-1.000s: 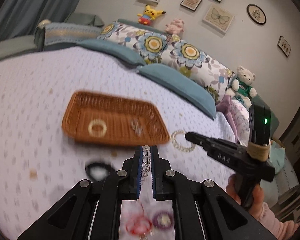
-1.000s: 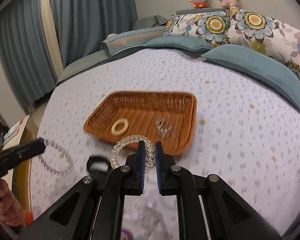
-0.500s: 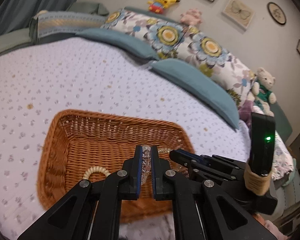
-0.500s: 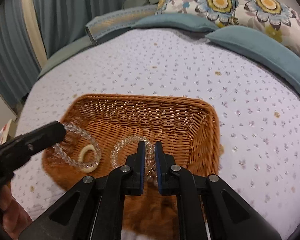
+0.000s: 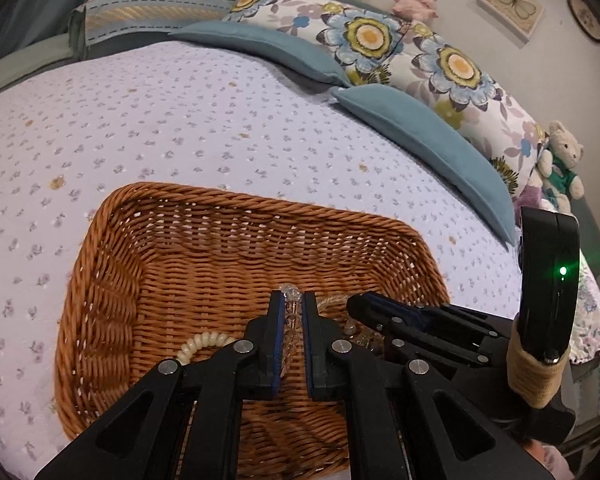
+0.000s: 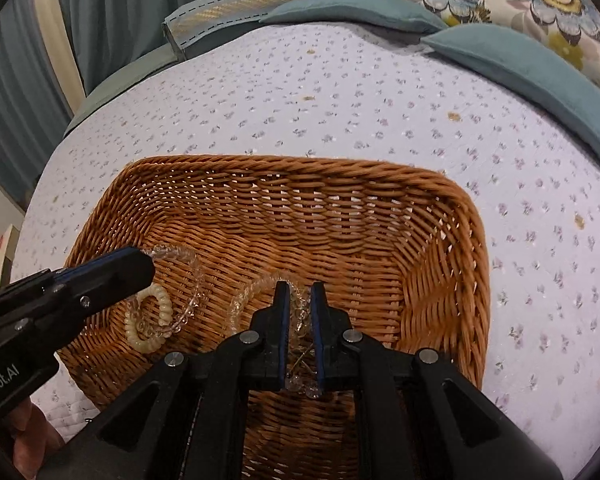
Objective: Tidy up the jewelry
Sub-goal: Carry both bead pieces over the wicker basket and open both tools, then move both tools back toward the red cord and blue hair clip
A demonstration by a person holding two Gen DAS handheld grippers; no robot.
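A brown wicker basket lies on the bed. My left gripper is shut on a clear bead bracelet and holds it low inside the basket's left part. My right gripper is shut on a second clear bead bracelet inside the basket's middle. A cream coiled hair tie lies on the basket floor under the left bracelet. A small metal piece lies between the right fingers.
The bed has a pale lilac dotted quilt. Teal and floral pillows line the far side, with plush toys behind. Blue curtains hang at left.
Both grippers moved forward and down from above the quilt into the basket, each still holding its bracelet. The bracelets now hang just above or on the basket floor.
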